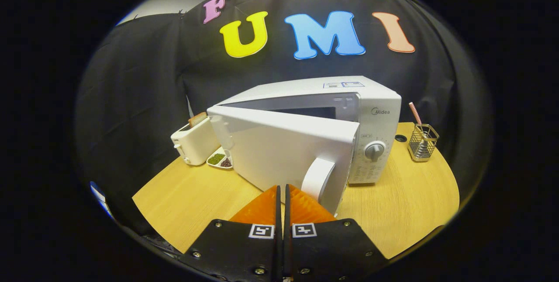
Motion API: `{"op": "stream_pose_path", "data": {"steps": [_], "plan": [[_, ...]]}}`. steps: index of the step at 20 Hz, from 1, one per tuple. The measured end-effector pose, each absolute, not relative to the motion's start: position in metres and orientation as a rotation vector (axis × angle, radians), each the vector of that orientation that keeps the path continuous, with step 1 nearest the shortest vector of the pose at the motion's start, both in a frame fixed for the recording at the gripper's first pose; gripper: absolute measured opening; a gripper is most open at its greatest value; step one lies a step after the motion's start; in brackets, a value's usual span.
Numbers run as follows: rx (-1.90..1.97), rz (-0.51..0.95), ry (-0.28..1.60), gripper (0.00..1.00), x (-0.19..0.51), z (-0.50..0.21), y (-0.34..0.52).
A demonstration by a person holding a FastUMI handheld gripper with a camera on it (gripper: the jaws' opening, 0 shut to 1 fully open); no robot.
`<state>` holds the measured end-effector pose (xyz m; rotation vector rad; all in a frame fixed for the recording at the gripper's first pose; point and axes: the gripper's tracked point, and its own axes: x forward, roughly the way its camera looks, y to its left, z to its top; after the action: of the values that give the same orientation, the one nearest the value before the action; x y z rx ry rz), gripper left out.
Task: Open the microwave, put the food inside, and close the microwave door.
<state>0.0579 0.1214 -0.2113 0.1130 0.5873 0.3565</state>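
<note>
Microwave, a white boxy metal oven on the wooden table, has its door ajar, just ahead of the gripper, whose fingers are pressed together on nothing

Gripper: ridged wedge fingers; black screwed mounts; 2 square markers

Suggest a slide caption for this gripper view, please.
Shut gripper before the microwave's part-open door.
</note>
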Motion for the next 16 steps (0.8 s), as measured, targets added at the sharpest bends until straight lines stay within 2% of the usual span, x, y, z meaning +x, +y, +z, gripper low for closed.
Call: {"op": "stream_pose_path", "data": {"steps": [16], "plan": [[0.106, 0.145, 0.527, 0.01, 0.16, -0.213, 0.099]]}}
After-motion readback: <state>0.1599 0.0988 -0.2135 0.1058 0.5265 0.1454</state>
